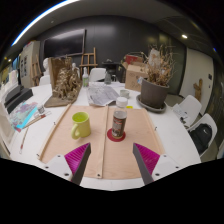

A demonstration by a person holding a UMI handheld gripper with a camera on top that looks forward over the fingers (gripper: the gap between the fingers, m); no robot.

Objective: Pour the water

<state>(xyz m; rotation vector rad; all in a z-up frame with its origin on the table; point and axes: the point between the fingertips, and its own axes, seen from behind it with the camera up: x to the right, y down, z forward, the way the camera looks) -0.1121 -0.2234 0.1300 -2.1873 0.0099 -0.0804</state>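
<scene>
The tool (pixel 112 165) is released: its two fingers stand well apart with nothing between them, and a magenta pad (pixel 147 155) shows on the inner face of each finger. They hang above the near edge of a tan mat (pixel 100 140) that lies on a white bench (pixel 178 138). On the mat, just ahead of the fingers and slightly right of the middle, a bottle (pixel 120 123) stands upright on a red coaster (pixel 117 135); it has a pale cap and a dark, reddish-brown body. To its left, also on the mat and apart from the bottle, stands a yellow-green mug (pixel 81 125) with its handle turned to the left. Beyond the mat, a small white cup (pixel 122 101) stands near a heap of crumpled paper (pixel 101 95). Far right on the bench is a dark pot (pixel 154 94) holding dry branches, and far left is a vase (pixel 66 83) of dried stems. At the left edge of the bench lie some flat things, too small to tell apart. A white chair (pixel 205 128) stands at the right, beside the bench. The room behind is dark, with a lit strip (pixel 45 20) along the ceiling.
</scene>
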